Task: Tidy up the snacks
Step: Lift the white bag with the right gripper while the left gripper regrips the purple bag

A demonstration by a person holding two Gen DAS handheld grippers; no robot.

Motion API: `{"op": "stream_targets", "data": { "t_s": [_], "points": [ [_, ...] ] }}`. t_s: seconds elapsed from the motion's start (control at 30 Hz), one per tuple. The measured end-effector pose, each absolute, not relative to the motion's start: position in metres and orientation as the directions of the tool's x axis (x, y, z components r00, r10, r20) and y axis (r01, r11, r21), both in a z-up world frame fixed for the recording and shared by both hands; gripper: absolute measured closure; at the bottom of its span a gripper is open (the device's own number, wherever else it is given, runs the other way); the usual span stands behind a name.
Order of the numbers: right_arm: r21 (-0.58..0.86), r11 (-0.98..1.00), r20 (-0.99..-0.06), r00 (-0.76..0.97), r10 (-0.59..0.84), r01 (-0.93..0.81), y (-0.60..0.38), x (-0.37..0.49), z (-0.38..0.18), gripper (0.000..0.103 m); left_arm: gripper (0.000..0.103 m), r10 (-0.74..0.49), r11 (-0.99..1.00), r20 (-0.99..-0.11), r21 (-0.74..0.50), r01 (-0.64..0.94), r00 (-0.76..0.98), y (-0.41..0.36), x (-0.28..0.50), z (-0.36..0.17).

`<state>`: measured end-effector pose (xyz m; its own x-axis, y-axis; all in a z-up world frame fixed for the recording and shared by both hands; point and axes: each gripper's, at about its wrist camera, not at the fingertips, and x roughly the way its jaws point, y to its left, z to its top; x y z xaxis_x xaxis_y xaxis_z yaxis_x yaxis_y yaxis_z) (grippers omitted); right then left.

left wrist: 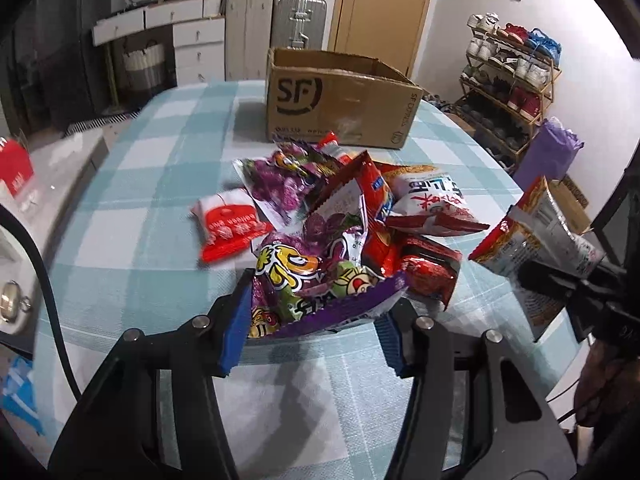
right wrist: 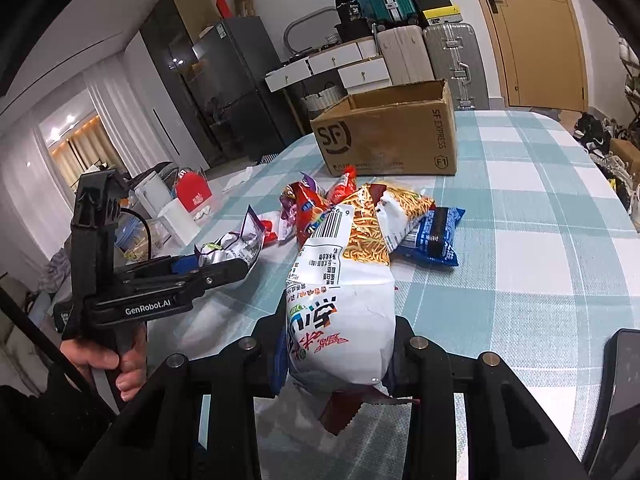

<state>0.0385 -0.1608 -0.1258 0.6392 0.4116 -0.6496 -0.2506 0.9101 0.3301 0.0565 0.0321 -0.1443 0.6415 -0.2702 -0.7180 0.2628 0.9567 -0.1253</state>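
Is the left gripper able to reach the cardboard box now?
Probably yes: the left gripper, shut on a purple snack bag, faces the open cardboard box; only the low snack pile lies between.

Both of my feeds are evenly lit by soft indoor light, bright enough to read packet print. In the right wrist view, warm lamps glow through a curtained doorway (right wrist: pixel 76 140) at far left, and the dark glossy cabinet (right wrist: pixel 208 80) carries small glare spots. Shiny snack wrappers catch highlights in the left wrist view, and the red and white packet (left wrist: pixel 230 224) is smeared by motion blur, as is the red box (left wrist: pixel 16 168) at the left edge. Shadows on the counter (left wrist: pixel 160 184) are faint and diffuse. Fisheye bending curves the door (right wrist: pixel 536 36) and walls, and black vignetting fills every corner.
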Motion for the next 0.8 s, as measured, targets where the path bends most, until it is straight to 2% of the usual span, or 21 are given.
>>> {"op": "stream_targets", "data": {
  "t_s": [0.5, 0.8],
  "points": [
    [0.353, 0.900, -0.592, 0.683, 0.427, -0.257, -0.164, 0.043, -0.090, 0.068, 0.052, -0.267, 0.955, -0.661, -0.084, 0.285, 0.701, 0.035, 0.040, -0.104],
    [0.383, 0.878, -0.531, 0.709, 0.464, -0.288, -0.173, 0.068, -0.060, 0.068, 0.052, -0.275, 0.952, -0.625, -0.067, 0.300, 0.731, 0.035, 0.054, -0.060]
  ]
}}
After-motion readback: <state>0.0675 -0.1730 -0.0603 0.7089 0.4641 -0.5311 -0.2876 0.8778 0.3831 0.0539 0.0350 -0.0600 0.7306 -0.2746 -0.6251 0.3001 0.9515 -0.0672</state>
